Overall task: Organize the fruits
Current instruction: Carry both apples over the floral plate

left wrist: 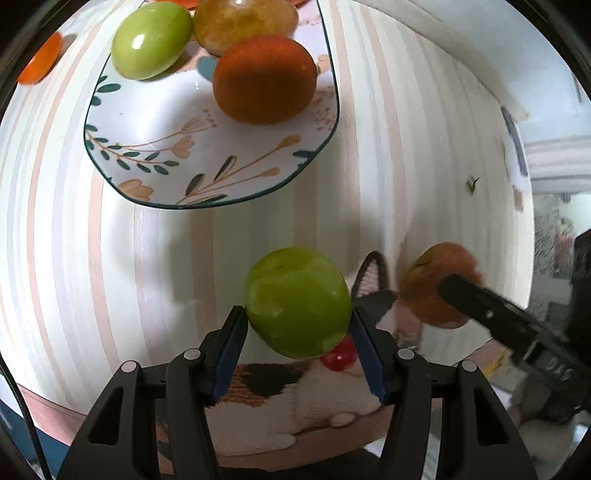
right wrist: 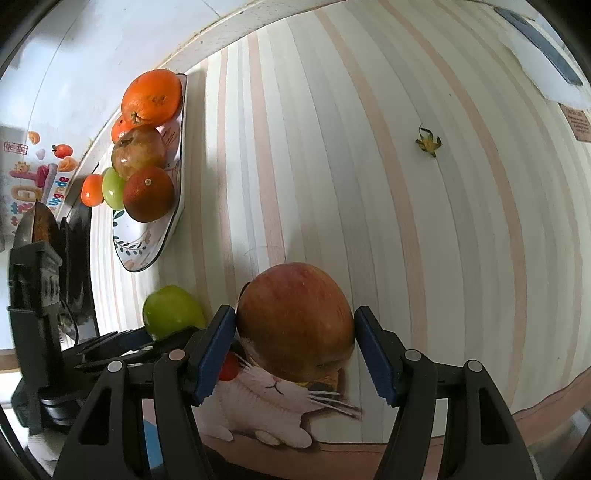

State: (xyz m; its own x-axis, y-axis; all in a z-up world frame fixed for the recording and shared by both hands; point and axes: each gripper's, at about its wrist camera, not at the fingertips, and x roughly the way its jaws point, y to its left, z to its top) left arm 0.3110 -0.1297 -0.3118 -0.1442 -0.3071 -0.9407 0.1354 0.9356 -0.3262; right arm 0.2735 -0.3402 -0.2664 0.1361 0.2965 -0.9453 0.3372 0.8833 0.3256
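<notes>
My left gripper is shut on a green apple, its blue pads pressing on both sides. Just to its right, my right gripper is shut on a red apple, which shows blurred in the left wrist view. Both fruits are over the cat picture at the table's near edge. A floral plate further back holds a green fruit, a yellowish apple and a dark orange. In the right wrist view a big orange also lies on the plate.
A red cherry tomato lies on the striped tablecloth under the held fruits. One small orange sits off the plate at its far side. A dried stem scrap lies to the right. A white wall borders the table's far edge.
</notes>
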